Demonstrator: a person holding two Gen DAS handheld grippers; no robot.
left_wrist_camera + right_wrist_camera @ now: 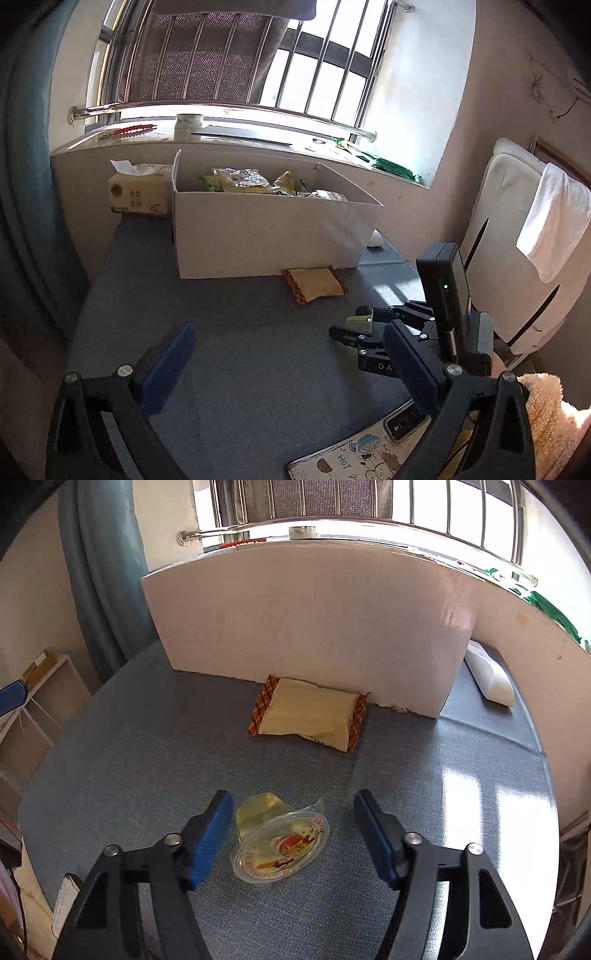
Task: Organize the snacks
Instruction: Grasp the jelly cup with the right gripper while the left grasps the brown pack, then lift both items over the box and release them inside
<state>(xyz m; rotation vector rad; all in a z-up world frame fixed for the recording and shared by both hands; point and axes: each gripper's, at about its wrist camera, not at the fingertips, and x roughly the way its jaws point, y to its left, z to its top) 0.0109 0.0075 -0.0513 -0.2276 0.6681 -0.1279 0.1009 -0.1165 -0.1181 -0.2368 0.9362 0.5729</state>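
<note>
Now centre your right claw (291, 834), spread and unclenched, over the jelly cup (280, 843) at lower centre, squeeze gently, then carry it into the box (306, 627); left claw (288, 354) idle, released.

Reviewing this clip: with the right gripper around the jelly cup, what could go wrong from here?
1. The jelly cup lies tilted on its side between open pads, nearer one finger; closing could squirt it out or crush its thin wall.
2. The yellow snack packet lies against the cardboard box, so grabbing it may shove the box.
</note>
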